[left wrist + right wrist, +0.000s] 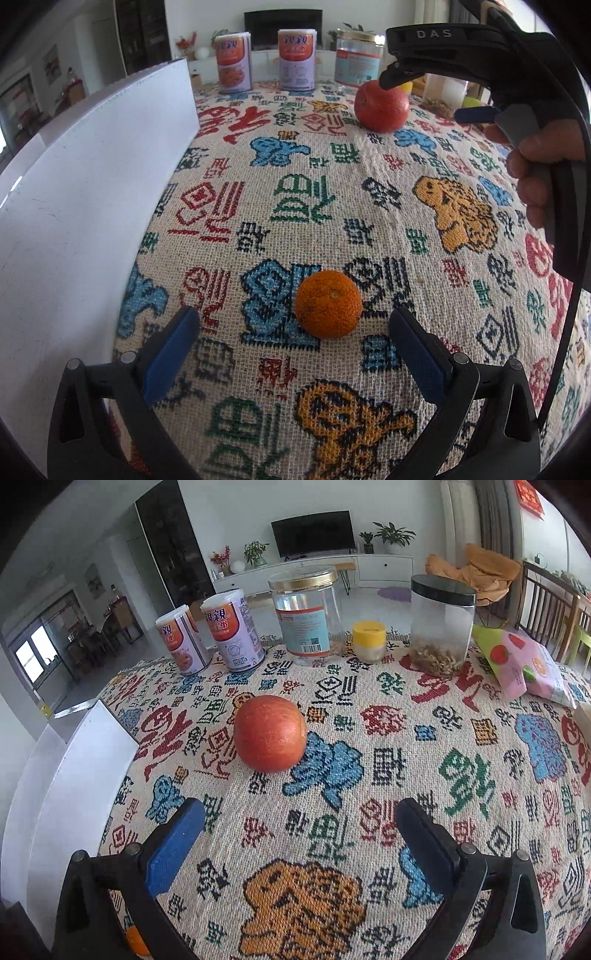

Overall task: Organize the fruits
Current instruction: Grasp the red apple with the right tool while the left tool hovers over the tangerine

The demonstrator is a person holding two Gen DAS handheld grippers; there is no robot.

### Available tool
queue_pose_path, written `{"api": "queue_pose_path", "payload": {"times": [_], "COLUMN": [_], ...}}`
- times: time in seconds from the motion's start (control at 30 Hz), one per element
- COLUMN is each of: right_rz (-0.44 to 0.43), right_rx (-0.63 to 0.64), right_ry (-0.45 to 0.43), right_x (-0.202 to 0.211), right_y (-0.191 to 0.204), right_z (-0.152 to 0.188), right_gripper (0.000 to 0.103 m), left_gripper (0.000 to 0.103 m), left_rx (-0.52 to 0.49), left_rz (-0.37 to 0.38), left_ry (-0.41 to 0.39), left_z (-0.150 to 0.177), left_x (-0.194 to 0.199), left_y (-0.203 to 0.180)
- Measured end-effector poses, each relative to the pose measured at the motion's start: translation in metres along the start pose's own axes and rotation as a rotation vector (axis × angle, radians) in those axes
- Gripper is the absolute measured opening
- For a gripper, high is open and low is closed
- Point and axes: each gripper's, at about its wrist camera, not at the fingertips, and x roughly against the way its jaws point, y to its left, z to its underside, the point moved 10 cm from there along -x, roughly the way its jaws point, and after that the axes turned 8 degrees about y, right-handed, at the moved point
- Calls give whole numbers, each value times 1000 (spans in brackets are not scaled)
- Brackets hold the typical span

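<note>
A woven cloth (332,746) printed with red, blue and green characters and orange animals covers the bench. On it lie a small orange (328,303) near the front and a larger red-orange fruit (269,733) further back, well apart. Along the far edge stand two printed cans (232,631), a clear jar with a gold lid (306,614), a small yellow-capped jar (368,641), a black-lidded jar (441,624) and a pink packet (524,668). A white board (74,206) stands along the left side.
</note>
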Motion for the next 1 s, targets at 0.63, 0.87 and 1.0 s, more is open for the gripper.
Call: {"api": "queue_pose_path", "payload": {"times": [0.63,0.87,1.0], "right_rz": [-396,-558,-498], "right_rx": [-343,-437,-376], "right_ry": [172,218,134], "right_x": [-22,35,53], "right_y": [-8,-21,-32], "right_z": [59,168,173], "right_gripper": [60,61,61], "left_gripper": [103,103,103], "left_rx": [0,-1,0], "left_rz": [0,0,0], "left_ry": [0,0,0], "left_z": [0,0,0], "left_x": [-1,-1,-1], "left_y": [0,0,0]}}
